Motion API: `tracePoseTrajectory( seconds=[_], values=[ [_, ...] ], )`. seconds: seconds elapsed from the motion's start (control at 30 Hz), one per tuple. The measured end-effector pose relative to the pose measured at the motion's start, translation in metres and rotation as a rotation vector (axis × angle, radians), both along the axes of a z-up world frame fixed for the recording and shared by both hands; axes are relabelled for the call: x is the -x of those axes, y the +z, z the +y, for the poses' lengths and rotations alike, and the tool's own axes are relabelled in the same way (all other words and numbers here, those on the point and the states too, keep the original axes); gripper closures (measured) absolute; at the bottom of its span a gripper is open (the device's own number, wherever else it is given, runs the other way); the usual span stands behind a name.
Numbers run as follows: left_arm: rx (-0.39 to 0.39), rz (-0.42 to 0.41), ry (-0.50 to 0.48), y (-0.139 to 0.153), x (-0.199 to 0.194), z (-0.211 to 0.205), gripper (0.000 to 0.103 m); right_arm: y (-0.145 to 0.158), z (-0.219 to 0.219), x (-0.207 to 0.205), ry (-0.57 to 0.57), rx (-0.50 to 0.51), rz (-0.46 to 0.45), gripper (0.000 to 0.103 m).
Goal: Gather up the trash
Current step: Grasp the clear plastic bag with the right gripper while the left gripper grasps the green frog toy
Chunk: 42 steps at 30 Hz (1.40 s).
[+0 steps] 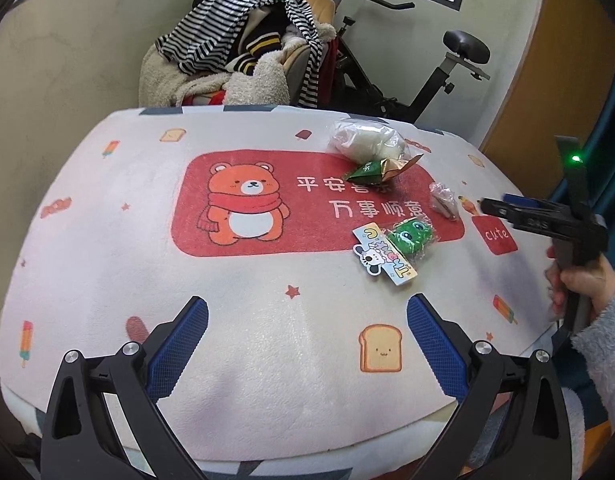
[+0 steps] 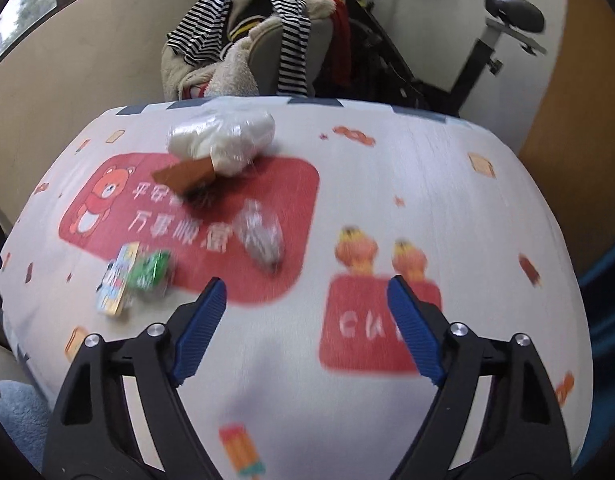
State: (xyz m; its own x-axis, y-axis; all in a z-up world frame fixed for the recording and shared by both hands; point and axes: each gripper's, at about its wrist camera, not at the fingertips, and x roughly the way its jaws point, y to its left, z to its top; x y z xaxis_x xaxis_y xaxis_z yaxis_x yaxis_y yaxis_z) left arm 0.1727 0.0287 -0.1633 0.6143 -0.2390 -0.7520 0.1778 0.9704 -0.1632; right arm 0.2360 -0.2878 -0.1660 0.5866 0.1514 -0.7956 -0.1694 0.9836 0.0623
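Several pieces of trash lie on the bear-print table mat. These are a clear bag of white stuff, a green and gold wrapper, a small crumpled clear wrapper, and a green toy packet on a cartoon card. My left gripper hangs open over the near mat, well short of the card packet. My right gripper is open too, with only the mat between its fingers. The crumpled wrapper lies just ahead of it to the left.
Behind the table stands a chair piled with striped and fleecy clothes. An exercise bike is to its right, beside a wooden panel. A hand in a fuzzy sleeve holds the right gripper.
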Motion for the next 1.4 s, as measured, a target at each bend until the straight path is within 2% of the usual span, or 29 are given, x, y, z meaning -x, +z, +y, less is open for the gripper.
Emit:
tracePoseTrajectory(
  seconds=[0.1,0.2,0.27,0.33,0.37,0.4,0.5,0.8,0.9,1.03,1.17,1.27,1.33,1.4],
  values=[
    [0.017,0.013,0.008,-0.004,-0.006,0.000,0.007,-0.013,0.010,-0.033,0.025,-0.040,0.026,0.030],
    [0.004,0.022,-0.008,-0.006,-0.010,-0.005,0.014,-0.019,0.016,-0.051,0.032,-0.043,0.033,0.035],
    [-0.007,0.023,-0.027,-0.006,-0.012,-0.011,0.015,-0.034,0.018,-0.070,0.025,-0.113,0.093,0.036],
    [-0.014,0.020,-0.042,-0.007,-0.012,-0.014,0.015,-0.040,0.025,-0.075,0.028,-0.112,0.121,0.040],
    [-0.015,0.020,-0.046,-0.007,-0.013,-0.016,0.016,-0.042,0.029,-0.076,0.034,-0.075,0.127,0.048],
    [-0.014,0.019,-0.051,-0.007,-0.014,-0.018,0.016,-0.040,0.031,-0.073,0.046,-0.064,0.115,0.061],
    [-0.009,0.020,-0.054,-0.008,-0.016,-0.021,0.016,-0.033,0.030,-0.065,0.059,-0.053,0.095,0.067],
    [0.024,0.038,-0.083,-0.011,-0.023,-0.041,0.023,-0.020,0.022,-0.031,0.069,-0.052,0.034,0.069],
    [0.037,0.053,-0.102,-0.015,-0.031,-0.055,0.028,-0.018,0.018,-0.019,0.060,-0.053,0.016,0.070],
    [0.049,0.073,-0.133,-0.022,-0.047,-0.076,0.028,-0.014,0.009,0.002,0.042,-0.064,-0.005,0.070],
    [0.017,0.085,-0.182,-0.030,-0.065,-0.104,0.028,-0.013,-0.004,0.021,0.011,-0.085,-0.009,0.070],
    [-0.039,0.081,-0.225,-0.035,-0.078,-0.126,0.028,-0.012,-0.013,0.031,-0.015,-0.111,-0.010,0.070],
    [-0.088,0.077,-0.231,-0.039,-0.088,-0.137,0.028,-0.010,-0.019,0.036,-0.024,-0.121,-0.012,0.070],
    [-0.102,0.089,-0.230,-0.044,-0.098,-0.147,0.028,-0.010,-0.021,0.039,-0.027,-0.122,-0.013,0.070]
  ],
)
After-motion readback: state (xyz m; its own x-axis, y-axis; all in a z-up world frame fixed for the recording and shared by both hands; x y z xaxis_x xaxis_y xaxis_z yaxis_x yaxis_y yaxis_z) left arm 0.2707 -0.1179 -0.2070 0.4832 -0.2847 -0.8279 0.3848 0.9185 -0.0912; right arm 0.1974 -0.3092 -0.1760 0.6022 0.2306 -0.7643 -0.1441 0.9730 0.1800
